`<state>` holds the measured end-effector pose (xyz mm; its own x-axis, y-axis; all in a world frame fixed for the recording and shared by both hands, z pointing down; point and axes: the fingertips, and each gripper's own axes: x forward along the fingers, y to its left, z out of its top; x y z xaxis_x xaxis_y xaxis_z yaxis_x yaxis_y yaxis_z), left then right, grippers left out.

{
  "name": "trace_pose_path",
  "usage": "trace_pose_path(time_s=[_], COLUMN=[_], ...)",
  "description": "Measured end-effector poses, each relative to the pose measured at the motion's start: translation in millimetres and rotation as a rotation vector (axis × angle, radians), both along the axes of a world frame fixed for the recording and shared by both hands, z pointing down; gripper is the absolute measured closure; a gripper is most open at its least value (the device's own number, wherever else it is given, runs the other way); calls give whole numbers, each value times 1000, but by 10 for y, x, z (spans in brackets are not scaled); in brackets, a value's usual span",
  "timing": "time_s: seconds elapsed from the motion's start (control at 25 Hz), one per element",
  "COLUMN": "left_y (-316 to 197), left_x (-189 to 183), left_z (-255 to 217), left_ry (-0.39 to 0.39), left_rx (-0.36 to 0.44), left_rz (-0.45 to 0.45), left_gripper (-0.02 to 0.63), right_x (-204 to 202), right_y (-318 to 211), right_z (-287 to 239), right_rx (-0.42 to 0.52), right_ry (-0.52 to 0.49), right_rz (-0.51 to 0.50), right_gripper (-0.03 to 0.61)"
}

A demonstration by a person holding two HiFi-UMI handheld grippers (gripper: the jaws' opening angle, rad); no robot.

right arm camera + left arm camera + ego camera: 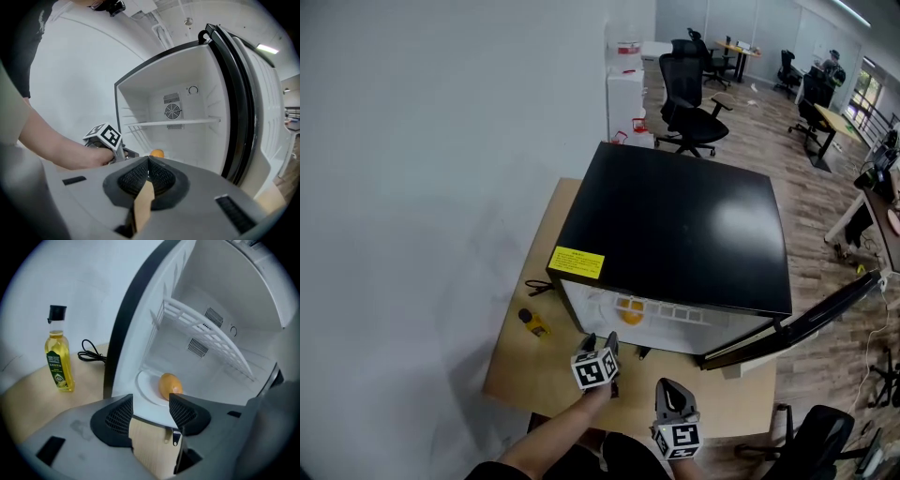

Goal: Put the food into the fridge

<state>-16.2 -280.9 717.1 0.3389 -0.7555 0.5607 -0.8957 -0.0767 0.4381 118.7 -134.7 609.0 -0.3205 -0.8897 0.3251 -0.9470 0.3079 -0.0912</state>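
The round orange food item [169, 384] sits on a white plate [144, 391] on the floor of the small black-topped white fridge [675, 225], which stands on the light wooden bench [525, 361]. In the left gripper view it lies straight ahead, just above and right of the jaw gap, its slightly longer axis near upright. The left gripper [151, 404] is wide open with nothing between its jaws, clear of the plate. The right gripper [149, 161] has its jaws pressed together and holds nothing.

The food seems placed, so closing up is probably next. The black-edged fridge door [797, 323] hangs open at the lower right of the head view, and the right gripper is the nearer one.

At centre left of the left gripper view stands a yellow oil bottle [58, 359] with a black cap. Its green label carries print too small to read. The yellow sticker [577, 262] on the fridge top is also illegible.
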Motion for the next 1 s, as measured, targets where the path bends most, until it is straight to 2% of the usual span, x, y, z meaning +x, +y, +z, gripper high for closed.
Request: trace_pose_path(time_s=[0.16, 0.4, 0.56, 0.72, 0.84, 0.92, 0.96, 1.0], left_y=[358, 1062, 1589, 2134, 2547, 2795, 2912, 3022], left_x=[-90, -275, -475, -608, -661, -705, -730, -754], left_z=[-309, -930, -1349, -1917, -2239, -2370, -2422, -2470], left_ry=[29, 11, 99, 70, 54, 58, 58, 54], left_rx=[53, 177, 175, 331, 434, 467, 482, 498], left_rz=[28, 95, 72, 112, 152, 171, 180, 190], left_gripper=[396, 396, 396, 396, 399, 456, 529, 573], right_x=[-57, -135, -252, -394, -511, -556, -575, -596], right_y=[82, 417, 756, 1146, 1424, 1615, 1717, 1822], right_z=[-189, -490, -749, -1201, -1377, -1457, -1487, -1511], right_rx=[22, 36, 58, 131, 149, 158, 162, 166], right_ry=[-3, -9, -2, -18, -5, 7, 10, 12], right_rz=[18, 54, 57, 54, 58, 77, 88, 95], right_gripper=[518, 518, 518, 518, 518, 518, 518, 518])
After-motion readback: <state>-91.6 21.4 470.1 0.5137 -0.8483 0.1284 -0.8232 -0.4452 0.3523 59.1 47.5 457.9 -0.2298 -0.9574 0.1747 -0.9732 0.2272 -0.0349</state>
